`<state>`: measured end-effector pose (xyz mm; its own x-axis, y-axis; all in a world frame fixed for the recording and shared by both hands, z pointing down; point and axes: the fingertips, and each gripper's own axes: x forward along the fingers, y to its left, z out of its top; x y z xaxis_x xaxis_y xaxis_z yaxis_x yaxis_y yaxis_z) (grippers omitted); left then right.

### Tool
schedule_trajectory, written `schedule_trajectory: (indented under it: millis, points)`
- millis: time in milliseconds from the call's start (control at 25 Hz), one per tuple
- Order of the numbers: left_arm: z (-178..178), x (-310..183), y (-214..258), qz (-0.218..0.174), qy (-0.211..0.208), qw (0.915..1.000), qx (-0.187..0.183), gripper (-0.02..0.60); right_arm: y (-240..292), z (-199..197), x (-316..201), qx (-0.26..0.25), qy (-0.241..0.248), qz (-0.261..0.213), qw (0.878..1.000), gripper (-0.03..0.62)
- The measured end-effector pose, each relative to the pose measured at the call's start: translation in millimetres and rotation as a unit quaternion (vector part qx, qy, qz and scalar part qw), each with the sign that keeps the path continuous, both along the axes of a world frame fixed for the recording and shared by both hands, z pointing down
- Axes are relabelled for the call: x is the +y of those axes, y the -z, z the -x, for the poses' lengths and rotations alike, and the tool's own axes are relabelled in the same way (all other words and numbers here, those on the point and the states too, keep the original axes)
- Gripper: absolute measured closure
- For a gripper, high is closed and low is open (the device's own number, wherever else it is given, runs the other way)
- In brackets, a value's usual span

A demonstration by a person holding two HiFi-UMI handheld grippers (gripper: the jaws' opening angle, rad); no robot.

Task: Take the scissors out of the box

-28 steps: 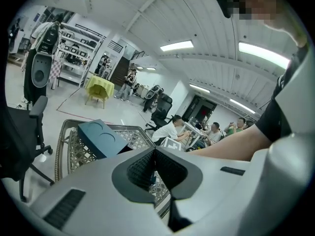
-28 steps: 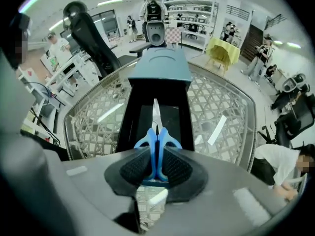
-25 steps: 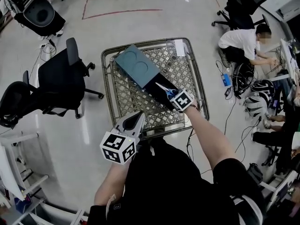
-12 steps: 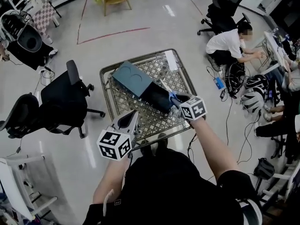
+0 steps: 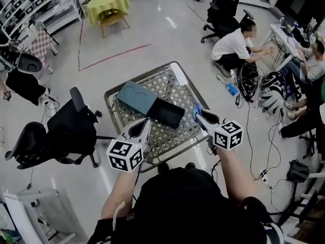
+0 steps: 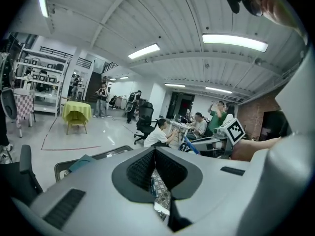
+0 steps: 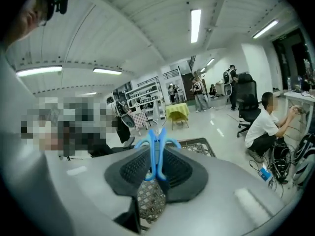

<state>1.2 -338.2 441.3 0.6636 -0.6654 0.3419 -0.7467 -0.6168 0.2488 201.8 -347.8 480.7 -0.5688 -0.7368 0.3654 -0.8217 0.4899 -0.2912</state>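
Scissors [image 7: 156, 149] have left the box [image 5: 152, 105] for mid-right, right gripper [image 5: 200, 117] clamped on their handles; a jolt could pivot them loose

surface: metal mesh cart [image 5: 168, 83] | on it: box [image 5: 148, 104], white card [image 5: 179, 77]

Left gripper [image 5: 147, 122] fingers together; right gripper [image 5: 197, 112] fingers clamp scissors [image 7: 156, 149], both forearms extended.

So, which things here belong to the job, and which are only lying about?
Job: scissors, held in the right gripper; box, open on the cart.
Lying about: chair, yellow table.
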Motion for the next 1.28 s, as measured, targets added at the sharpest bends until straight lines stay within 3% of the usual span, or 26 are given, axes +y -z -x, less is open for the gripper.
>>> schedule_trajectory:
  millis: [400, 640, 1280]
  points:
    - [-59, -3, 30, -0.022, -0.013, 0.9997, -0.004, 0.574, 78, -77, 47, -0.104, -0.044, -0.069, 0.991, 0.499]
    - [-81, 4, 38, -0.023, -0.009, 0.9997, -0.005, 0.574, 96, -97, 64, -0.139, -0.039, -0.089, 0.986, 0.497]
    - [-83, -12, 86, -0.094, 0.033, 0.9945, -0.031, 0.574, 154, -130, 73, -0.132, -0.025, -0.192, 0.972, 0.499]
